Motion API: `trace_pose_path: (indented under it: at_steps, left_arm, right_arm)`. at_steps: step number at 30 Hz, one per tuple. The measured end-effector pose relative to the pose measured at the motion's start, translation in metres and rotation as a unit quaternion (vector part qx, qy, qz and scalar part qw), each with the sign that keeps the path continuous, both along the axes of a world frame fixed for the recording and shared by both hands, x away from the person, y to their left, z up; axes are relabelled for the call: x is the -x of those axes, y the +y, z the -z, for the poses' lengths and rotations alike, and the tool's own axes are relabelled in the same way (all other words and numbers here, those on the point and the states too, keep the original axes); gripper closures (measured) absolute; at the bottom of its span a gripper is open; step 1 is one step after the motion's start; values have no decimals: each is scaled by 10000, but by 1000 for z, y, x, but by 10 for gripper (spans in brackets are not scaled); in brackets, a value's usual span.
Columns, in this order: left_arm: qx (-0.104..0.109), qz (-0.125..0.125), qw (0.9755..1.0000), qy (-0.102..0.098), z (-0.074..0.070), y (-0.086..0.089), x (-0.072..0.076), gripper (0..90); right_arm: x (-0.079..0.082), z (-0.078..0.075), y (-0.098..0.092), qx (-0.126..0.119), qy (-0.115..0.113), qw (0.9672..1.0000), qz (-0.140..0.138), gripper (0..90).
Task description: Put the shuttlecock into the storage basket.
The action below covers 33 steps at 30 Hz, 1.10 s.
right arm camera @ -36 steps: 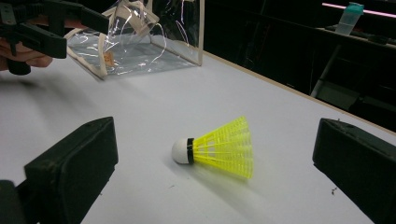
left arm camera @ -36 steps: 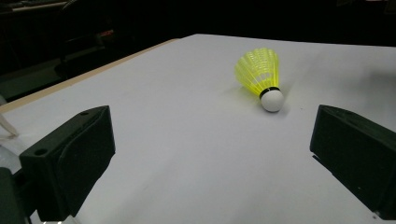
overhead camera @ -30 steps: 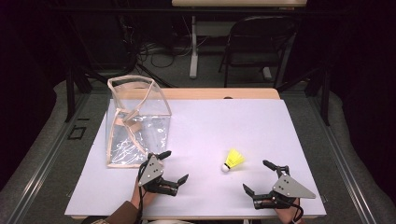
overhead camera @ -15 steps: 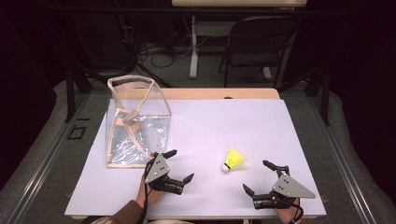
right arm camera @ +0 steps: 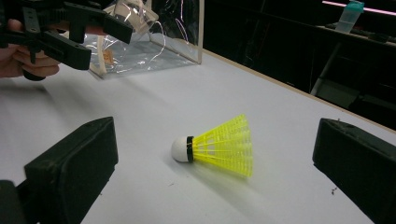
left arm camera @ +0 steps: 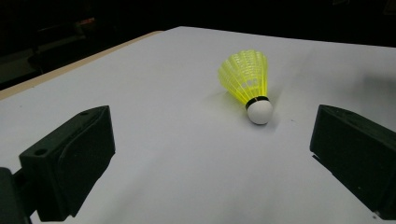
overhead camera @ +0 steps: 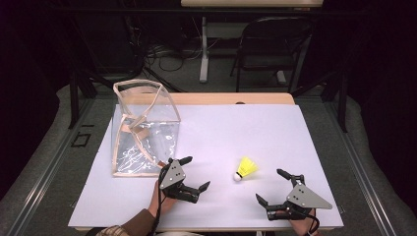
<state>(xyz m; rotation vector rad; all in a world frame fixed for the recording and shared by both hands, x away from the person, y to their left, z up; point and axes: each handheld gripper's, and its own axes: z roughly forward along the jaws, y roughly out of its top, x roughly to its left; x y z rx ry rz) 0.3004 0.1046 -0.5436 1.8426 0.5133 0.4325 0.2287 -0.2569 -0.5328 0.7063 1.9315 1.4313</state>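
A yellow shuttlecock (overhead camera: 245, 168) with a white cork lies on its side on the white table sheet (overhead camera: 231, 128), between the two grippers. My left gripper (overhead camera: 195, 173) is open just left of it, jaws pointing toward it; the shuttlecock (left arm camera: 248, 82) lies ahead of its jaws, a short way off. My right gripper (overhead camera: 272, 185) is open at the front right; the shuttlecock (right arm camera: 219, 146) lies between and beyond its spread jaws. A clear plastic bag (overhead camera: 142, 129) with tan trim stands open at the left, behind the left gripper.
The wooden table edge (overhead camera: 231, 98) shows at the back. A dark folding chair (overhead camera: 268, 46) and cables stand on the floor beyond. In the right gripper view the other gripper (right arm camera: 70, 32) and the clear bag (right arm camera: 154, 32) are at upper left.
My left gripper has moved to the right, toward the shuttlecock. The right gripper and the shuttlecock have stayed where they were.
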Motion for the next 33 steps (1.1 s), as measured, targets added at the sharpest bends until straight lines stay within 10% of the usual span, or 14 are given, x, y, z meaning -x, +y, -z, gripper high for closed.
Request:
trace_pose_path:
  at_steps: [33]
  left_arm:
    - [-314, 26, 9989, 351, -8, -45, -8, 0]
  right_arm:
    - [0, 0, 0, 12, 13, 10000, 14, 0]
